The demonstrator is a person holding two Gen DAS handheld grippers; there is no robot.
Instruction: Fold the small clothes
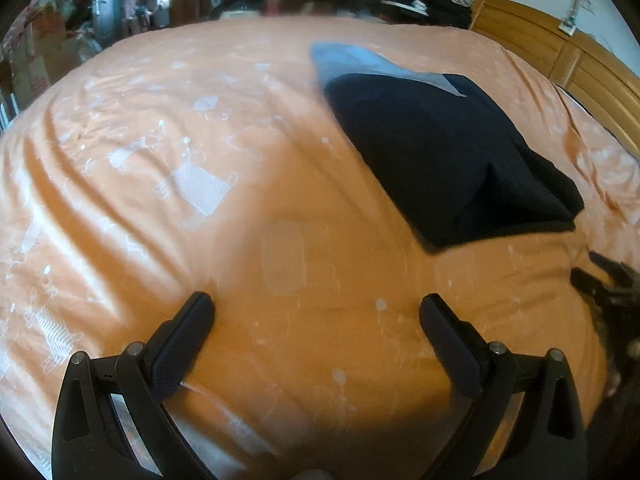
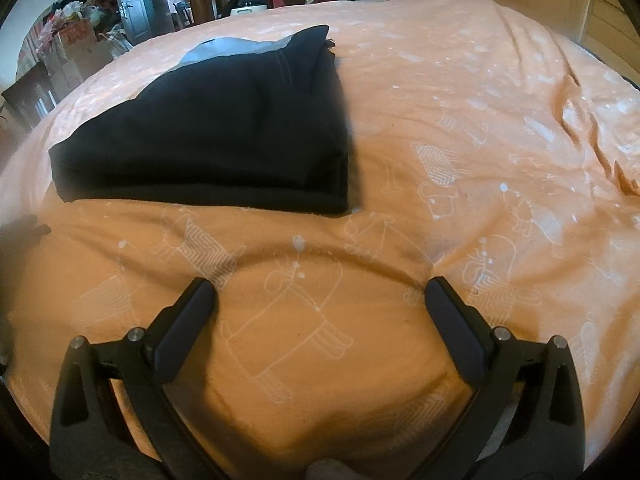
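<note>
In the left wrist view the left gripper sits at the bottom of the frame, fingers spread wide and holding nothing, over bare orange sheet. The garment, dark navy with a grey-blue part at its far end, lies in the right half of that frame, well apart from the fingers. It looks already folded into a compact block. At the right edge a dark blurred shape shows; I cannot tell what it is. The wooden headboard runs along the upper right.

In the right wrist view the right gripper is likewise at the bottom, fingers wide apart and empty. The garment fills the upper left, its near edge a thick doubled fold, near the fingers but not touching them.

My reading: the fold looks finished or nearly so, and both tools stand off. The next move would call for either a last tidy of the near edge or setting the piece aside.

Room is ample: open sheet lies left, right and in front of the garment. Creases ripple the sheet at right; clutter sits beyond the bed's far left edge.
</note>
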